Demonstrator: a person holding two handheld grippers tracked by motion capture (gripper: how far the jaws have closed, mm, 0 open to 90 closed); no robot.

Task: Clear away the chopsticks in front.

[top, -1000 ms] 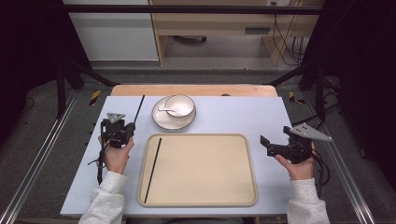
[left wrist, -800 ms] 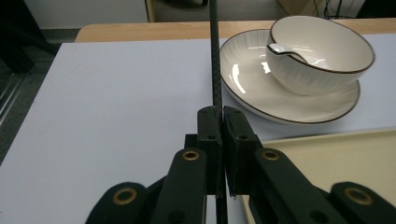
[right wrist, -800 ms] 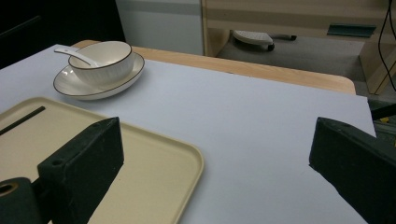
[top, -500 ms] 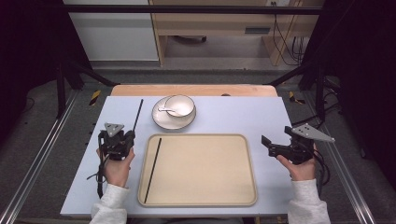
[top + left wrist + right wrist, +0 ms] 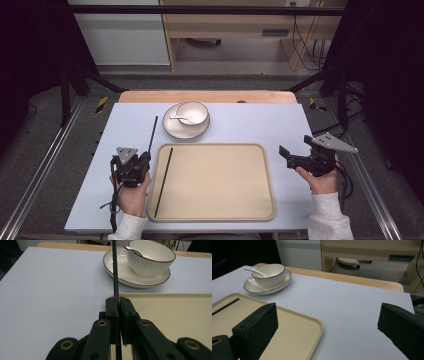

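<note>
Pale lilac surface [image 5: 250,125] w/ wood edge at the far side holds a beige tray [image 5: 215,210] w/ one chopstick [image 5: 163,182] on it, plus plate [image 5: 172,129], bowl [image 5: 192,112] & spoon [image 5: 178,118] behind. Left gripper [image 5: 117,300] fingers clenched on 2nd stick [image 5: 115,267] beside tray's left rim; right gripper [image 5: 327,322] fingers released, wide apart, over surface right of tray. Grey floor, wood bench [image 5: 240,30] & cables [image 5: 305,40] beyond.

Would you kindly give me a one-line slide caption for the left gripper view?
Left gripper shut on a black chopstick, pointing toward bowl and plate.
</note>
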